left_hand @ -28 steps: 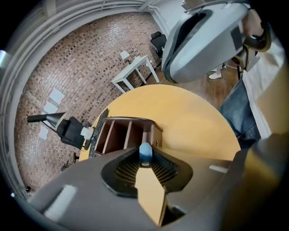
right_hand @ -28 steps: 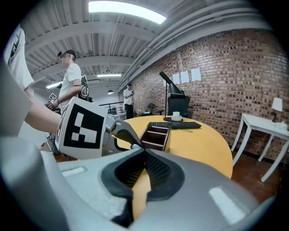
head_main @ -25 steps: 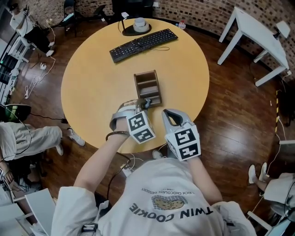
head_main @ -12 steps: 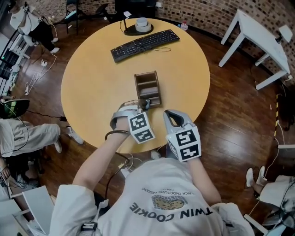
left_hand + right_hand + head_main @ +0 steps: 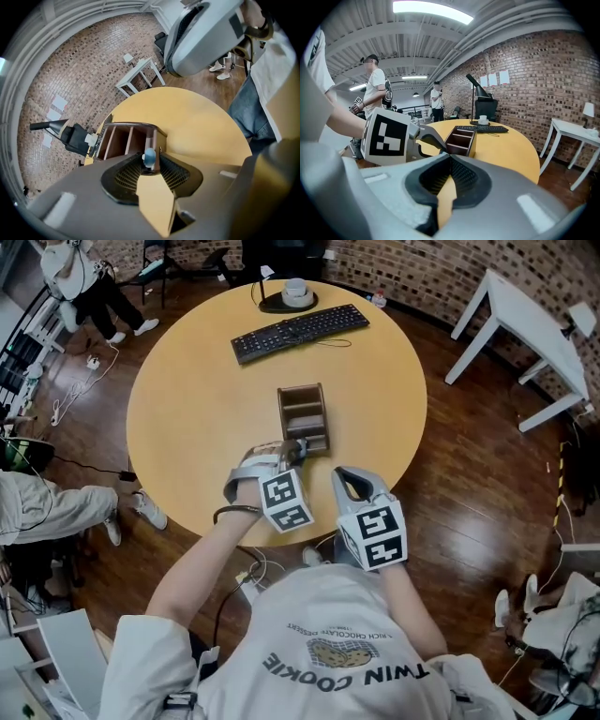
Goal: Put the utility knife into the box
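A brown wooden box with several compartments stands in the middle of the round yellow table. My left gripper points down at the box's near end. In the left gripper view the utility knife's blue-tipped end stands upright between the left gripper's fingertips, over the nearest compartment of the box. The jaws have just been opening and stand open, the knife loose between them. My right gripper hangs by the table's near edge, right of the left one. Its jaws are shut on nothing, aimed towards the box.
A black keyboard lies at the far side of the table, with a white cup on a dark pad behind it. A white side table stands at the right. People stand and sit at the left. Cables lie on the floor.
Both grippers and the box keep their places in the head view. The person at the far left has shifted.
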A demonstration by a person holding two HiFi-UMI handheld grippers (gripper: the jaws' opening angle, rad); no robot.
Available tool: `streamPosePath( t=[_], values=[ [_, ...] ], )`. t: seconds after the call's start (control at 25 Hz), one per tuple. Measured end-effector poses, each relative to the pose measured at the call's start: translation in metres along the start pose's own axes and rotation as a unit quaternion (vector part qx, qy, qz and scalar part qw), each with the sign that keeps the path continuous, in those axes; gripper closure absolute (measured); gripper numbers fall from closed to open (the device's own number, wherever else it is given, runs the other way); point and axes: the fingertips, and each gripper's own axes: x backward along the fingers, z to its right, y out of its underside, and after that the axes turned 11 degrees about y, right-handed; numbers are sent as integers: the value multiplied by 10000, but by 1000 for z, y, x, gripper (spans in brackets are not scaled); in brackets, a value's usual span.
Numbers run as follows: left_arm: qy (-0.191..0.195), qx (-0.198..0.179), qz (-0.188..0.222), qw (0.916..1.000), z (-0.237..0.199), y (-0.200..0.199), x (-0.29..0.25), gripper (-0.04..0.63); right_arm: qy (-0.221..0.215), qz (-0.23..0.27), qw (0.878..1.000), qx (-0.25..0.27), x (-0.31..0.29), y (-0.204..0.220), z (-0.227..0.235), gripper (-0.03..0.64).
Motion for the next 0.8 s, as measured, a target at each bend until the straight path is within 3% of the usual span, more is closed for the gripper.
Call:
streamPosePath(
  t=[0.4,0.8],
  values=[
    [-411,717,683,9942,6,-9,42,466,-153,19,9998,143,18,2,-17,614],
    [-595,1765,1175,9754,43,-29,73,507,-597,230,9975,290,45,12,-24,614]
  ],
)
